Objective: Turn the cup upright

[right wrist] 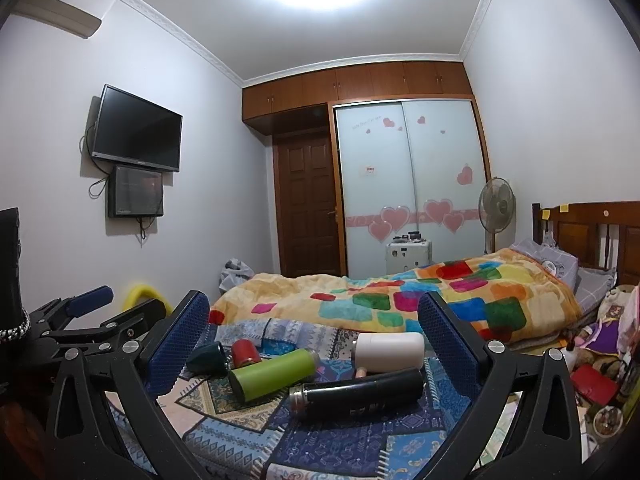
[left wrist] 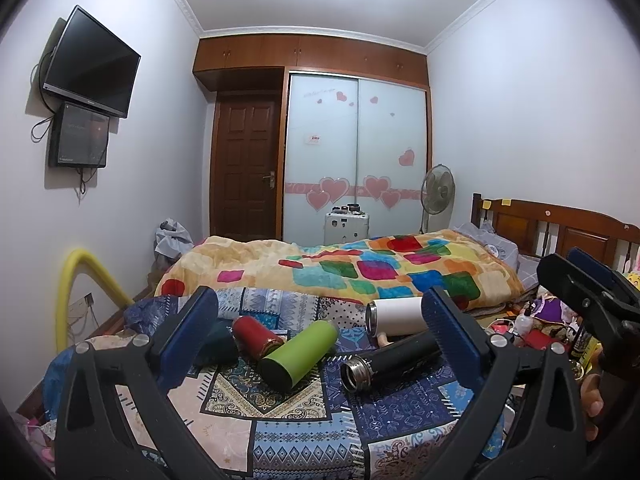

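Observation:
Several cups lie on their sides on a patterned blue cloth (left wrist: 280,420): a black flask (left wrist: 390,362) (right wrist: 356,394), a green one (left wrist: 300,354) (right wrist: 274,372), a red one (left wrist: 256,336) (right wrist: 245,352), a white one (left wrist: 394,315) (right wrist: 390,352) and a dark green one (left wrist: 218,344) (right wrist: 208,358). My left gripper (left wrist: 320,340) is open and empty, above and in front of the cups. My right gripper (right wrist: 312,344) is open and empty too, framing the cups. The right gripper also shows at the left wrist view's right edge (left wrist: 592,292).
Behind the cloth lies a bed with a colourful quilt (left wrist: 360,268) and a wooden headboard (left wrist: 560,228). Toys and bottles clutter the right side (right wrist: 592,380). A yellow tube (left wrist: 80,280) stands at the left wall.

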Available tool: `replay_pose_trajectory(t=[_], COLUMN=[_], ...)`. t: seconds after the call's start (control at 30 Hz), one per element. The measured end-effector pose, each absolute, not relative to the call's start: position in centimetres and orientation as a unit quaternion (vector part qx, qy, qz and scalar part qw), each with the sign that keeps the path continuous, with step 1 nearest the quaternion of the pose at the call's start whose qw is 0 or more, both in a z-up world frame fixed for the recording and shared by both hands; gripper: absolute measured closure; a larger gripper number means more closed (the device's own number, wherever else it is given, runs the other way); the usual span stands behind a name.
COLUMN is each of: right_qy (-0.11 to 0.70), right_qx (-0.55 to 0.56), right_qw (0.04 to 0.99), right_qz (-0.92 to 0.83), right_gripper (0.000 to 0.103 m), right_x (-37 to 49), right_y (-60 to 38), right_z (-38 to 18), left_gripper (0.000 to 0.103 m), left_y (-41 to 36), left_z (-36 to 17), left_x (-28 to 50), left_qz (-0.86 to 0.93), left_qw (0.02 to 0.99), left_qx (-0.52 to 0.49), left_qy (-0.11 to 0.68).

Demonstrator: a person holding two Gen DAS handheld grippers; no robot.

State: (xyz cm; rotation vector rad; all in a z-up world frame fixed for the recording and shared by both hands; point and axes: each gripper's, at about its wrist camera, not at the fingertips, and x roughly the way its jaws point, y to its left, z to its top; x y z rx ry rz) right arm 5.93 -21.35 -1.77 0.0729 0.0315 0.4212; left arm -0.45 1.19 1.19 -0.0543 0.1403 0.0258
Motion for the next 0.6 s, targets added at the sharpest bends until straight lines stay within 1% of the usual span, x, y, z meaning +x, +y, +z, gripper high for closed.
replay_pose_trajectory(t=[0.03,0.6], right_qy=[0.016,0.012], right_qx=[0.036,0.033], right_qw=[0.977,0.977], right_qz=[0.210,0.210], right_gripper=[0.000,0.000], right_x=[5.93,5.75], right_y=[-21.35,-21.23], right_z=[-1.79,-1.85], left_gripper=[0.000,0.000], left_y=[0.81,0.94], left_z=[0.42,0.09], left_x=[-0.01,0.17], left_qz=[0.013,0.012], left_qw=[0.997,0.997], left_qx=[-0.026,-0.026], left_qy=[0.071,0.071])
